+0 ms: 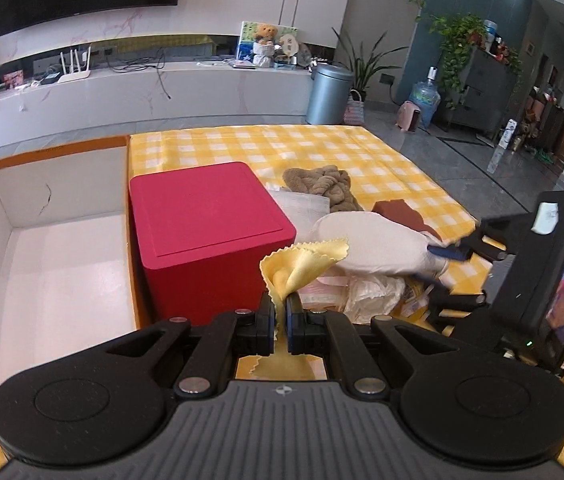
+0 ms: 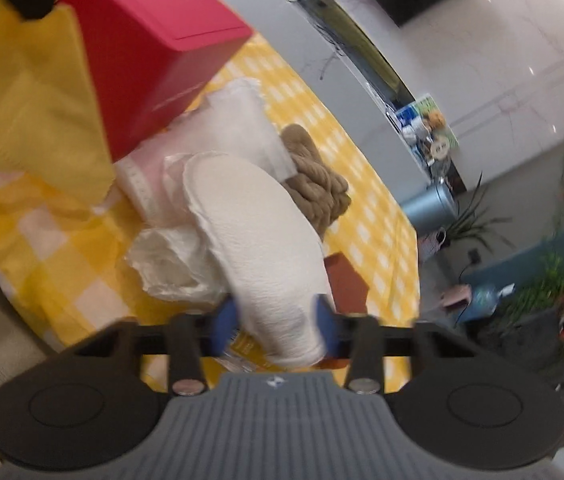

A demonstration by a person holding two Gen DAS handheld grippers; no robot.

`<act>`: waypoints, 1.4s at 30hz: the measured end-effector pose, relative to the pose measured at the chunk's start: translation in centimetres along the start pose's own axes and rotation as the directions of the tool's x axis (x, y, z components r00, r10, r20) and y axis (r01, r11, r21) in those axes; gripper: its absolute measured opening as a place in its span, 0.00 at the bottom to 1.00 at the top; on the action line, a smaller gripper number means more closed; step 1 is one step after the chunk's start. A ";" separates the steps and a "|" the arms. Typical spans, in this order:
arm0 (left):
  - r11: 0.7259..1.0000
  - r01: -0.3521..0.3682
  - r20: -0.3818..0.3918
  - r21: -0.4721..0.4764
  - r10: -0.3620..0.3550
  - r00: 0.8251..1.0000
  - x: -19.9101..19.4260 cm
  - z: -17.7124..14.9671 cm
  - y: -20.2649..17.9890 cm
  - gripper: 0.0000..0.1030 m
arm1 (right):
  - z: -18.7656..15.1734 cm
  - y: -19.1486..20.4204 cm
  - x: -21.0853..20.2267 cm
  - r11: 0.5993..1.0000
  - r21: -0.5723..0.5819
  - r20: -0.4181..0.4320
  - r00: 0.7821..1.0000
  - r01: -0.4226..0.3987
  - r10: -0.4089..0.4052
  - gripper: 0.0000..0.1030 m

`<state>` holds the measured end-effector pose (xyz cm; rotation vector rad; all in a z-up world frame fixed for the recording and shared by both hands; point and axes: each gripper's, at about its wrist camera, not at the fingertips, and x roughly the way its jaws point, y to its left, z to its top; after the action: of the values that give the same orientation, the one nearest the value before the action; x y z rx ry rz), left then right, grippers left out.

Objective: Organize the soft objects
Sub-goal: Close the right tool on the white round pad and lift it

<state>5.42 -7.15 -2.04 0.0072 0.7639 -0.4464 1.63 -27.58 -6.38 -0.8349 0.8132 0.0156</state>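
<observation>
Pinched in the left gripper (image 1: 280,314), the yellow cloth (image 1: 306,266) hangs beside the red box (image 1: 209,216) while the right gripper (image 2: 277,322) clamps the white slipper (image 2: 257,248), probably next lifted into the open cardboard box (image 1: 57,240).

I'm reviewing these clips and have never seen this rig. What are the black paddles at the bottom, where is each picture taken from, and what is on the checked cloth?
No robot here: a person holds a two-finger gripper in each hand, and a fisheye camera on each looks along its fingers. The black parts are the gripper bodies.

Left wrist view: the left gripper is shut on a yellow cloth.

Right wrist view: the right gripper has a white slipper between its fingers; blur hides whether they press it.

On the yellow checked tablecloth lie a red box, a brown knitted item, crumpled white material, and beside them an open white-lined box.
</observation>
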 end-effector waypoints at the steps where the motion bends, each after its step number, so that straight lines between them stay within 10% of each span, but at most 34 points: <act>1: 1.000 -0.004 0.000 -0.001 0.004 1.000 0.1 0.0 0.0 0.06 | -0.2 -0.2 0.0 1.000 0.021 -0.001 1.000 0.002 -0.002 0.06; 9: 1.000 -0.015 -0.004 -0.004 0.015 1.000 -0.2 -0.2 0.4 0.06 | -2.2 -4.7 -2.9 0.927 0.358 0.206 0.978 -0.113 0.039 0.00; 16: 1.000 -0.016 0.004 0.016 0.016 1.000 -0.7 -0.1 0.3 0.06 | -4.2 -8.9 -5.4 0.694 0.533 0.526 0.832 -0.484 0.176 0.00; 19: 1.000 -0.024 0.005 0.010 0.024 1.000 -0.8 -0.1 0.4 0.06 | -4.4 -9.7 -2.9 0.574 0.632 0.471 0.846 -0.520 0.248 0.00; 26: 1.000 -0.027 0.003 -0.007 0.027 1.000 -0.8 -0.1 0.9 0.06 | -3.9 -9.0 0.2 0.537 0.683 0.355 0.867 -0.496 0.349 0.00; 29: 1.000 -0.022 0.003 -0.008 0.022 1.000 -1.0 -0.1 1.2 0.06 | -3.4 -8.2 0.2 0.599 0.676 0.269 0.900 -0.430 0.342 0.31; 31: 1.000 -0.016 0.007 -0.004 0.016 1.000 -1.1 -0.1 1.2 0.06 | -3.7 -7.5 -0.9 0.692 0.615 0.210 0.925 -0.377 0.317 0.88; 35: 1.000 0.005 0.015 -0.004 -0.005 1.000 -1.2 -0.1 1.2 0.06 | -2.9 -5.0 -3.3 0.892 0.339 0.183 0.951 -0.300 0.250 0.86; 42: 1.000 0.017 0.006 0.013 -0.017 1.000 -1.0 -0.1 0.8 0.06 | -1.4 0.2 -2.9 0.968 -0.080 0.034 0.970 -0.238 0.241 0.90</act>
<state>5.05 -6.01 -1.63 0.0111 0.7557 -0.4675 -1.32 -27.51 -5.22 -0.8000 0.8722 0.2788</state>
